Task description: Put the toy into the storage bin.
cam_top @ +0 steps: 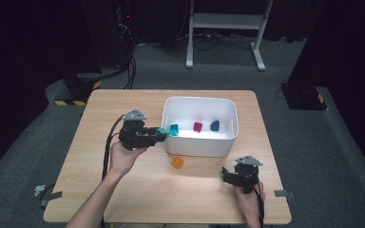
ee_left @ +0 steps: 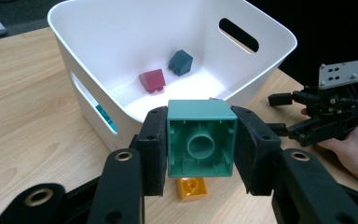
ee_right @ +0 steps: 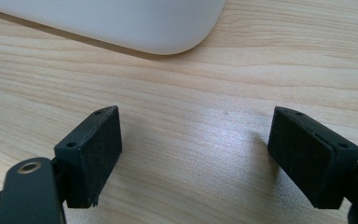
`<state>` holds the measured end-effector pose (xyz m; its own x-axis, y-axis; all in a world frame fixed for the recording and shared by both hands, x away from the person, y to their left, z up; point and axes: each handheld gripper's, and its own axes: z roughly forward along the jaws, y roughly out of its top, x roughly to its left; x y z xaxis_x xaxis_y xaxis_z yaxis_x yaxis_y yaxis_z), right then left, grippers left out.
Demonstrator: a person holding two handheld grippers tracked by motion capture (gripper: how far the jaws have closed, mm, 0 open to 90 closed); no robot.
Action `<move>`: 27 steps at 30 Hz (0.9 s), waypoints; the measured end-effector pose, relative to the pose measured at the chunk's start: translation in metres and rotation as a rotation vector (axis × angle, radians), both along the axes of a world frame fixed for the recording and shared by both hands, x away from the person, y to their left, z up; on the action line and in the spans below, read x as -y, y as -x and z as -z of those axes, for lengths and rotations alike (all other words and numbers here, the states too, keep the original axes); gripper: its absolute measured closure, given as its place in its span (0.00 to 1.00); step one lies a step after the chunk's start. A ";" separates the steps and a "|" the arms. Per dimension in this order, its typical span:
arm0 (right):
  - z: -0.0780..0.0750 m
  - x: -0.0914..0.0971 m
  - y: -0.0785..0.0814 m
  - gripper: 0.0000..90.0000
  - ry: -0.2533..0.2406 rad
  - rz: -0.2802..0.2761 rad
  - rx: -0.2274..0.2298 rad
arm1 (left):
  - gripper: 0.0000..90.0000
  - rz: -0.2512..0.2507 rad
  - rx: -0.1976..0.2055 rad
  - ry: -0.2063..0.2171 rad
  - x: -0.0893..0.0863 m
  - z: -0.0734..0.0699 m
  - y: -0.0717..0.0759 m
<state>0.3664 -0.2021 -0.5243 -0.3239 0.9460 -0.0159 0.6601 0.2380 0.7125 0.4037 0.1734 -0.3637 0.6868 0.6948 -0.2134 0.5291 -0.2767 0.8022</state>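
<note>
My left gripper (cam_top: 161,134) is shut on a green block (ee_left: 200,140), held hollow side toward the camera just above the table. It hovers at the left front corner of a white bin (cam_top: 200,146). Inside the bin lie a teal block (cam_top: 174,129), a red block (ee_left: 152,80) and a dark blue block (ee_left: 181,62). An orange block (cam_top: 177,162) rests on the table in front of the bin, below the held block. My right gripper (ee_right: 193,135) stands open over bare wood near the bin's right front corner, nothing between its pads.
The wooden table (cam_top: 123,190) has free room on its left and front. Its edges drop to grey carpet. A white metal frame (cam_top: 223,21) stands beyond the far edge. Tape bits (cam_top: 52,194) mark the front corners.
</note>
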 end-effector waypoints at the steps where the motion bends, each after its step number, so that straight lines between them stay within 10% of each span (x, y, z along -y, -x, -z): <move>1: 0.000 0.000 0.000 0.19 0.000 0.000 0.000 | 0.65 -0.001 -0.002 0.002 0.000 -0.001 -0.001; 13: 0.000 0.000 0.000 0.19 0.000 0.000 0.000 | 0.65 -0.010 0.015 -0.012 0.005 -0.008 -0.011; 14: 0.000 0.000 0.000 0.19 0.000 0.000 0.000 | 0.65 -0.084 0.005 0.091 0.014 -0.006 -0.010; 15: 0.000 0.000 0.000 0.19 0.000 0.000 0.000 | 0.65 -0.093 0.004 0.101 0.016 -0.007 -0.010; 18: 0.000 0.000 0.000 0.19 0.000 0.000 0.000 | 0.65 -0.070 0.011 0.064 0.017 -0.008 -0.014; 19: 0.000 0.000 0.000 0.19 0.000 0.000 0.000 | 0.65 -0.009 0.017 -0.020 0.012 -0.011 -0.017; 27: 0.000 0.000 0.000 0.19 0.000 0.000 0.000 | 0.65 -0.011 0.014 -0.025 0.020 -0.012 -0.027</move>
